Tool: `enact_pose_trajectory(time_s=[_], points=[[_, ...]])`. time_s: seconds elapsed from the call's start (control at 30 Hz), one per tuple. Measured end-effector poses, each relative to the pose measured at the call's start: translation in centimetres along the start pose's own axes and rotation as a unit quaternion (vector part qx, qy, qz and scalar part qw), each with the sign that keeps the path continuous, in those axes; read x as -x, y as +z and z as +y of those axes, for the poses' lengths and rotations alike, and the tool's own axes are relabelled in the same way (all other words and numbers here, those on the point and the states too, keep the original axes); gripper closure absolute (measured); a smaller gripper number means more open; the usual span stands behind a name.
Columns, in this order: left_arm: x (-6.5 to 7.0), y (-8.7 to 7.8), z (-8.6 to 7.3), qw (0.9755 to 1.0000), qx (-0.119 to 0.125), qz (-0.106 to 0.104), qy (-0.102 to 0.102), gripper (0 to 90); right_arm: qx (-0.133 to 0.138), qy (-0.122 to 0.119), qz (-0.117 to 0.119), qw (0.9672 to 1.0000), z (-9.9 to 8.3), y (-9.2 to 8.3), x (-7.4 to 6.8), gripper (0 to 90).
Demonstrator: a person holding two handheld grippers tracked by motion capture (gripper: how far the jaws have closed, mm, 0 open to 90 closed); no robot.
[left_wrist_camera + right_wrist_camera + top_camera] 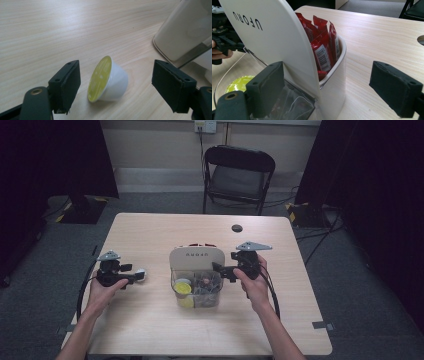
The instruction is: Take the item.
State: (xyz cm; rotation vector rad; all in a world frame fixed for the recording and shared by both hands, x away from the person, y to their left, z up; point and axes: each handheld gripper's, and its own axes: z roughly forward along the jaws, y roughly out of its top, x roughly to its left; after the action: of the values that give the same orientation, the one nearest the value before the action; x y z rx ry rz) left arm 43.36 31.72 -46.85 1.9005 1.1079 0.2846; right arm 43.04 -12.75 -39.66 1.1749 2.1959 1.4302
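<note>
We hold our left gripper low over the left part of the worktop, pointing right toward the organiser. Its jaws stand wide apart and grip nothing. In the left gripper view a capsule lies on its side on the wood between the two pads, touching neither; its yellow-green foil lid faces the left pad and its white cup body points toward the right pad. From above, the capsule shows as a small white shape just off the tip of that gripper, well left of the organiser.

The organiser sits near the middle of the worktop. It has a tall white back panel with dark lettering, a white compartment behind that panel packed with red sachets standing upright, and a clear front bin. In the bin lie two more yellow-lidded capsules at the left side and some darker wrapped items to their right that we cannot make out.

Our right gripper rests at the organiser's right side, pointing left. Its jaws are spread wide too, and straddle the edge of the white panel: in the right gripper view the left pad sits in front of the panel over the clear bin, the right pad hangs over bare wood beyond the white compartment. We cannot tell whether the left pad touches the panel; nothing is clamped.

A black folding chair stands beyond the worktop's far edge.
</note>
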Motion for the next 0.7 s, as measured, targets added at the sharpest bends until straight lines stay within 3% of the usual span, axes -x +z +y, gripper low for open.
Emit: enact_pose_trajectory(time_s=[0.33,0.4,0.53,0.7], points=[[0.7,-1.6,-1.9,0.9994,-0.017,0.029,0.006,22.0,0.001,-0.003,-0.001,1.0,0.0,-0.1,-0.1,13.8],[1.1,-1.6,-2.2,0.9991,-0.028,0.026,0.017,21.9,0.004,-0.005,-0.003,1.0,0.1,-0.2,-0.2,14.1],[2.0,-1.9,-2.8,0.9991,-0.025,0.03,0.018,21.2,0.007,-0.006,-0.005,0.9999,0.2,-0.3,-0.2,14.3],[2.7,-2.2,-3.9,0.9984,-0.043,0.027,0.027,20.3,0.013,-0.018,-0.004,0.9997,0.2,-0.5,-0.6,14.4]])
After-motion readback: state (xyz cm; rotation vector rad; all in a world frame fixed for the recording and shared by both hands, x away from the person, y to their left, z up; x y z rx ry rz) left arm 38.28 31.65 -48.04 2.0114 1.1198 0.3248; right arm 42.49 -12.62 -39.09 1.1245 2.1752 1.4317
